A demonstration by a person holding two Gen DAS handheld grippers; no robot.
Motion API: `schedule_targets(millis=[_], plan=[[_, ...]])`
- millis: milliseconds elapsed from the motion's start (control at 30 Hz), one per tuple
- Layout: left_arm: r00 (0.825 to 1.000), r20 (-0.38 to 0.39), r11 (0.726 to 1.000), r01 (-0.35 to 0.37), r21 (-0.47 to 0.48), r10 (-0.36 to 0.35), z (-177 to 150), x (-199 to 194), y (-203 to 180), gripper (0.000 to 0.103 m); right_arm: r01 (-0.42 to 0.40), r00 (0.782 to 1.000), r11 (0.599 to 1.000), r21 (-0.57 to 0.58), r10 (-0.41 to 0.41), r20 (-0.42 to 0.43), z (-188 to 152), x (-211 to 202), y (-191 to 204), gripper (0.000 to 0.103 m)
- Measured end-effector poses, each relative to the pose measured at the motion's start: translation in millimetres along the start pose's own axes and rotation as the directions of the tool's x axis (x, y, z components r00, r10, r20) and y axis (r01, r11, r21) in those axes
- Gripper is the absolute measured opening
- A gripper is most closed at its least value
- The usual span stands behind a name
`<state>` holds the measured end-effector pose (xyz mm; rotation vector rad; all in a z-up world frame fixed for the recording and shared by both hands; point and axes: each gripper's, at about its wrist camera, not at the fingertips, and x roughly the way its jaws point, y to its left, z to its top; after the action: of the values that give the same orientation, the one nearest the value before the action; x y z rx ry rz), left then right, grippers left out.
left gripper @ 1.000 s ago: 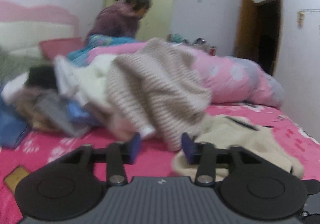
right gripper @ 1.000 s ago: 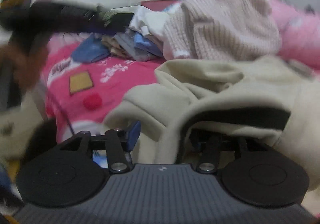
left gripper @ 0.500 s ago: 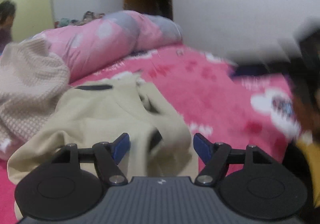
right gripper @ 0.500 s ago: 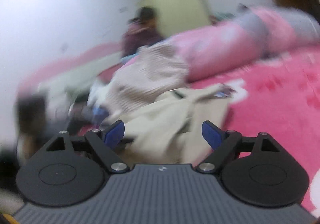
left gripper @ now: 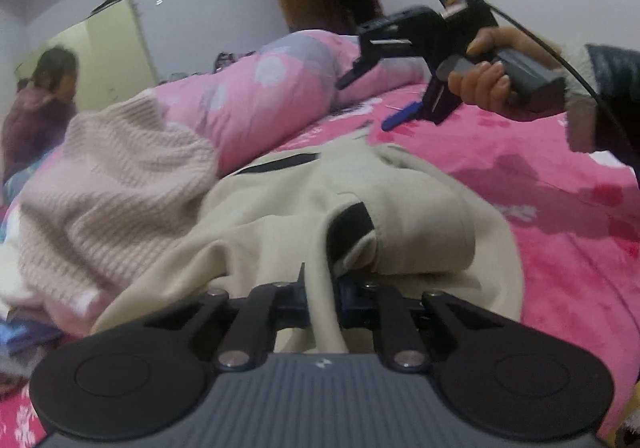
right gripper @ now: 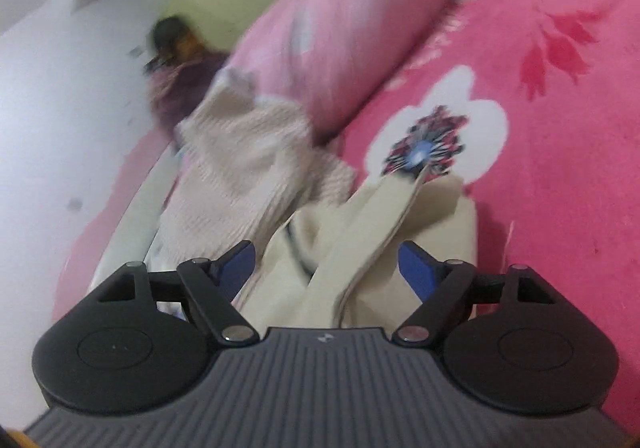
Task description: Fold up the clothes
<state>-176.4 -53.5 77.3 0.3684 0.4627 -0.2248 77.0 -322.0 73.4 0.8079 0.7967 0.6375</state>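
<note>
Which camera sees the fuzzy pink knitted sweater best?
The left wrist view: the fuzzy pink knitted sweater is sharp there, its ribbed knit clear, draped beside the cream garment. The right wrist view shows it smaller and blurred.

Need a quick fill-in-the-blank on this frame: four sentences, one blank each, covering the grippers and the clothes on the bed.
1. The left gripper is shut on the ____ garment.
2. The right gripper has its jaws ____.
3. The knitted sweater lies to the ____ of that garment in the left wrist view.
4. The bedspread is mostly ____ in colour.

Missing words: cream; open; left; pink
</note>
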Motion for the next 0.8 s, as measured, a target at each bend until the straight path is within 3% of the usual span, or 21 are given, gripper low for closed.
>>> schedule_targets(millis=[133, 200, 300, 367, 467, 567, 700, 800], plan=[[1.000, -0.023, 0.994, -0.023, -0.106, 0.020, -16.6, -7.2, 32.8, 0.011, -0.039, 0.998, 0.995, 0.097, 0.044, -0.048, 13.2, 41.1, -3.0, 0.075], [0.999, -0.035, 0.987, -0.035, -0.158, 0.030, -24.9, -10.8, 49.2, 0.011, -0.057, 0.993, 0.990, 0.130, 0.070, -0.094, 12.3, 64.8, 0.0, 0.057], [0.998, -0.050, 0.975, -0.056, -0.217, 0.046, -36.1, -16.2, 69.2, 0.010, -0.028, 0.986, 0.989, 0.147, 0.052, -0.160, 6.5, 93.8, 10.8, 0.048], [0.997, -0.055, 0.970, -0.071, -0.232, 0.060, -42.0, -19.7, 76.8, 0.010, -0.006, 0.987, 0.995, 0.103, 0.023, -0.162, 0.8, 89.9, 22.9, 0.050], [0.997, -0.053, 0.972, -0.067, -0.227, 0.056, -49.3, -22.0, 80.5, 0.009, -0.041, 0.984, 0.995, 0.086, 0.055, -0.172, -13.8, 60.6, 35.5, 0.053], [0.998, -0.045, 0.970, -0.052, -0.237, 0.042, -51.9, -20.3, 83.4, 0.009, -0.073, 0.975, 0.993, 0.087, 0.090, -0.201, -32.3, 32.7, 42.6, 0.064], [0.999, -0.042, 0.971, -0.036, -0.237, 0.027, -49.2, -14.1, 82.2, 0.010, 0.006, 0.966, 0.996, 0.090, 0.018, -0.259, -44.5, 47.3, 42.0, 0.067], [0.999, -0.045, 0.971, -0.017, -0.238, 0.007, -43.2, -17.9, 84.6, 0.016, 0.001, 0.980, 0.993, 0.115, 0.021, -0.196, -34.1, 68.6, 41.1, 0.067]])
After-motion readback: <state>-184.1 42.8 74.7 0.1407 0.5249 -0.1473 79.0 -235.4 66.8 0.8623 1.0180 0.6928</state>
